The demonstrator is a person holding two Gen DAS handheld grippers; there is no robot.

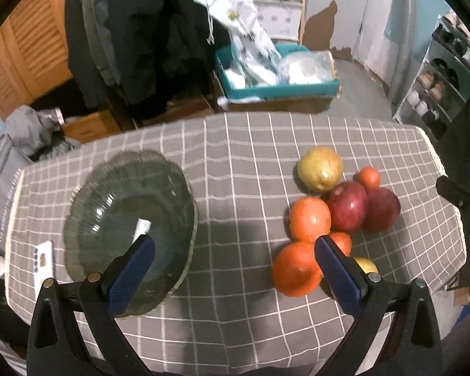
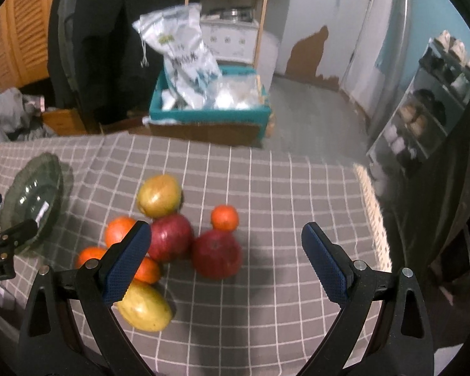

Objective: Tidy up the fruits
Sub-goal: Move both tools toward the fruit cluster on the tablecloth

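Grippers at rest above the counter (image 1: 235, 163), which wears a grey checked cloth: your left gripper (image 1: 235, 269) hangs with its blue-padded fingers (image 1: 131, 272) spread wide and holding nothing, aimed between the green glass bowl (image 1: 128, 206) on its left and the fruit cluster on its right. Your right gripper (image 2: 225, 260) is likewise spread wide and empty, poised over the same cluster. Fruits lie bunched and touching on the cloth, well apart from the bowl: two red apples (image 2: 216, 257) at the centre, a yellow-green pear (image 2: 158, 200) at the far side, a second pear (image 2: 144, 308) nearest you, a small mandarin (image 2: 224, 217) just beyond the apples, and several oranges (image 1: 310, 219) on the bowl side. Bowl contents: only a small white label, no fruit. Your right gripper's left finger overlaps the oranges in its view. Beyond the counter stand a teal crate (image 2: 210, 112) with white bags and a shoe rack (image 1: 438, 81).
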